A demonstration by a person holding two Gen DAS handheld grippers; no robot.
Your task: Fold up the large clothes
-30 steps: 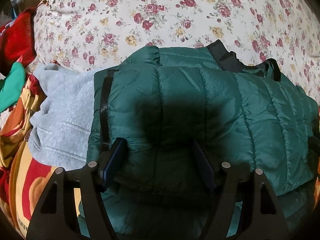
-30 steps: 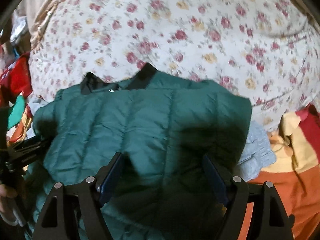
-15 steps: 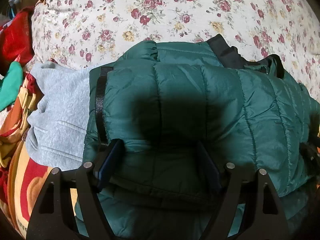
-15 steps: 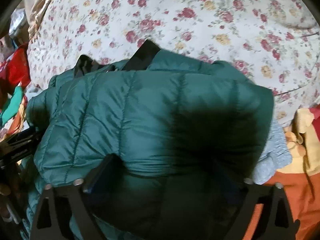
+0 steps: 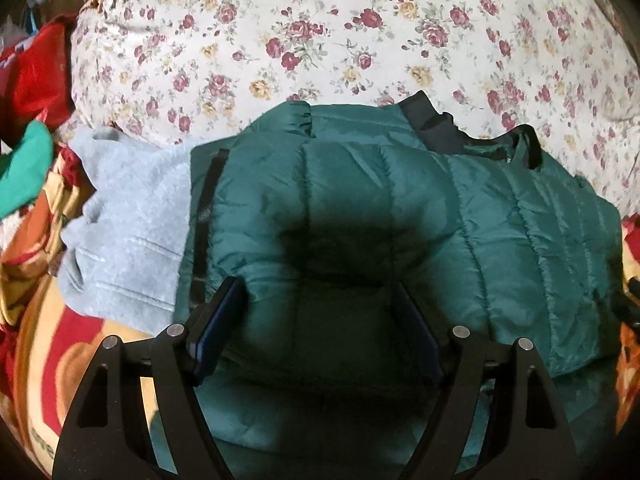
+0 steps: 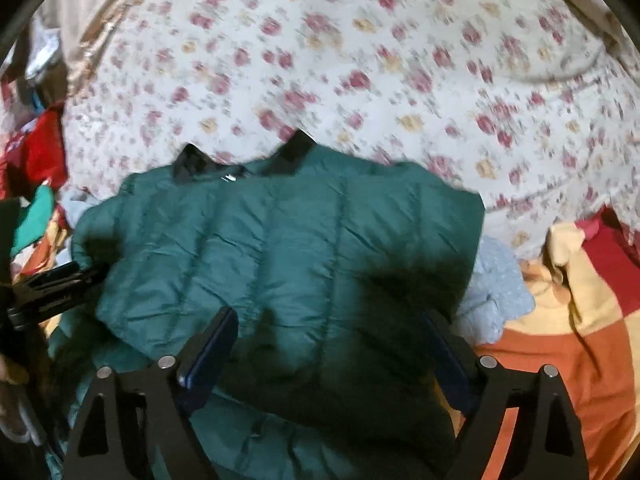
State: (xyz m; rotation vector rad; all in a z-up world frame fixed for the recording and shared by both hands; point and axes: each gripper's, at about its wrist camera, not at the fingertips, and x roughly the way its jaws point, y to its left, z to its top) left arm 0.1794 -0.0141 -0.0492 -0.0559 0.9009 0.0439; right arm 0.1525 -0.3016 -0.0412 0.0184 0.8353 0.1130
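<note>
Right wrist view is motion-blurred and the green puffer jacket (image 6: 280,248) hides the near bedding. Jacket lies folded over on a grey fleece garment (image 5: 128,216), on a patterned orange-red blanket (image 6: 560,340) with a floral quilt (image 5: 360,40) behind; red and green clothes (image 5: 28,120) piled at left. One jacket, two grippers. Left gripper (image 5: 316,320) stands wide, a puffy fold bulging between the pads, probably not pinched. Right gripper (image 6: 332,344) jaws are closing, wide over the jacket, no grip seen.
</note>
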